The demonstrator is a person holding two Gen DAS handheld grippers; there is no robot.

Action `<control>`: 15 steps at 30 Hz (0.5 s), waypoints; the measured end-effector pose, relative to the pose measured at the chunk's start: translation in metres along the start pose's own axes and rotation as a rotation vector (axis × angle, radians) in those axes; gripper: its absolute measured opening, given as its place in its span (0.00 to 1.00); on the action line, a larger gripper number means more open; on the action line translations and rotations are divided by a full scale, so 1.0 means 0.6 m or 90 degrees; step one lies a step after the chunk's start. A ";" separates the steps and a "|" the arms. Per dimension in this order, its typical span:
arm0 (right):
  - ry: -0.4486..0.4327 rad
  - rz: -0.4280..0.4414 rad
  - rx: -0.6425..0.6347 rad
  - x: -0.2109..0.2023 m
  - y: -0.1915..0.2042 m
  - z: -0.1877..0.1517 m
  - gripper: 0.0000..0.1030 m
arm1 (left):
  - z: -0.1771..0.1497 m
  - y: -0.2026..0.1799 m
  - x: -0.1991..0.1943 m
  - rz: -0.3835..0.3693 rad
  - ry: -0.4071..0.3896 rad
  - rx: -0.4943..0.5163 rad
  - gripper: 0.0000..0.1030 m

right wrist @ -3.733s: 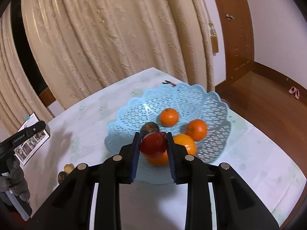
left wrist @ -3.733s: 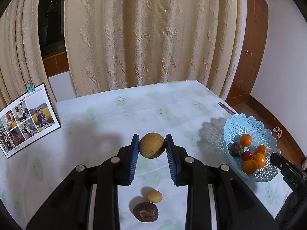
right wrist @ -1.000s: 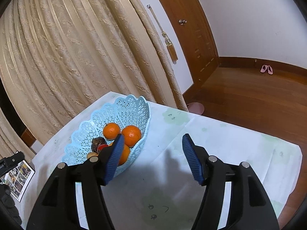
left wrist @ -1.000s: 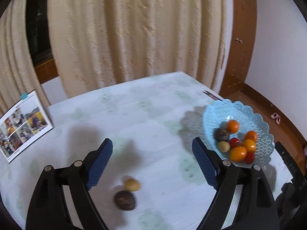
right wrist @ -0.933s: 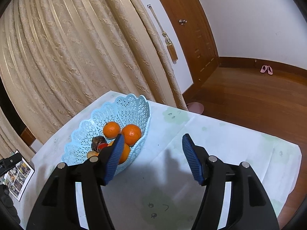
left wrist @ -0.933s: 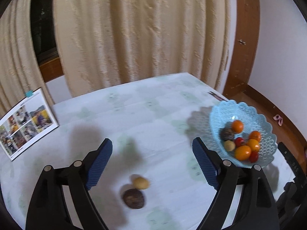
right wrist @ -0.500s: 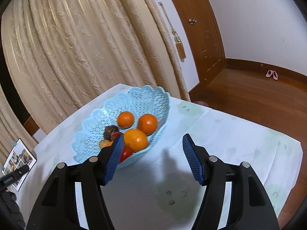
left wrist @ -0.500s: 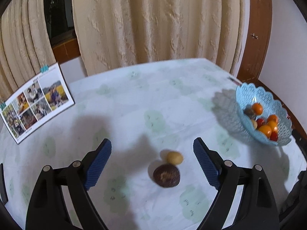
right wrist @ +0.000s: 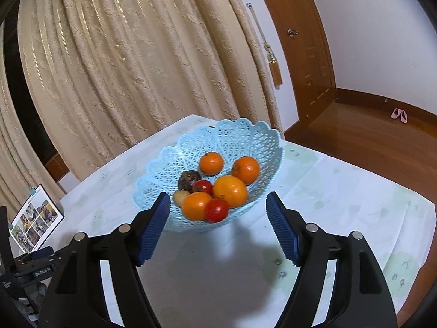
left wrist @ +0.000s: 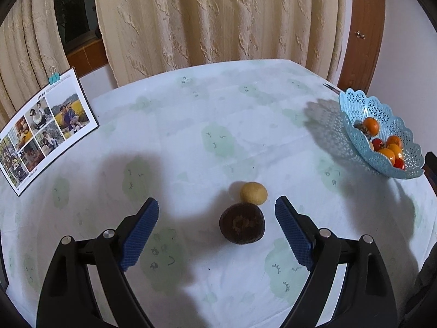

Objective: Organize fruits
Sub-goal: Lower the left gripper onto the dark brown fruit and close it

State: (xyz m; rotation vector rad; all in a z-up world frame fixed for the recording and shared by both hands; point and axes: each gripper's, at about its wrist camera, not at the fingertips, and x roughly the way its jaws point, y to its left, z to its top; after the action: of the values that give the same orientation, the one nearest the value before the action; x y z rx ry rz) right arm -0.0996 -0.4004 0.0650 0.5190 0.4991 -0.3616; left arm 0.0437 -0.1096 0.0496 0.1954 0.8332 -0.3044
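Black hand-held gripper point(left wrist: 217, 228), blue ribbed pads point(left wrist: 139, 236)

Left gripper point(left wrist: 217, 220), earlier clamping a round tan fruit, now gapes empty around dark brown round fruit point(left wrist: 242, 227). Right gripper point(right wrist: 218, 220), earlier clamping a red tomato, has just been opening, nothing between its fingers. Tan fruit point(right wrist: 180, 197) now in blue lattice plastic basket point(right wrist: 245, 134).

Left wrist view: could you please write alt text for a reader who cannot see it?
An open left hand-held gripper hovers over a dark brown fruit and a small yellow fruit on a pale tablecloth. At far right, a blue basket holds more fruit.
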 end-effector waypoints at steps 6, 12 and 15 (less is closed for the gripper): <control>0.007 0.022 -0.021 0.000 0.027 -0.005 0.80 | -0.009 0.000 0.010 -0.007 0.013 0.002 0.84; 0.020 0.037 -0.042 0.005 0.051 -0.014 0.80 | -0.015 -0.001 0.025 -0.012 0.026 0.001 0.84; 0.029 0.043 -0.049 0.010 0.059 -0.017 0.80 | -0.017 -0.001 0.030 -0.015 0.031 0.001 0.84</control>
State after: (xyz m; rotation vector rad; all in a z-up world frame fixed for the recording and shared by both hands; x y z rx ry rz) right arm -0.0826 -0.3674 0.0678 0.4692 0.5357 -0.2657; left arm 0.0475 -0.1107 0.0292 0.1954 0.8832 -0.3230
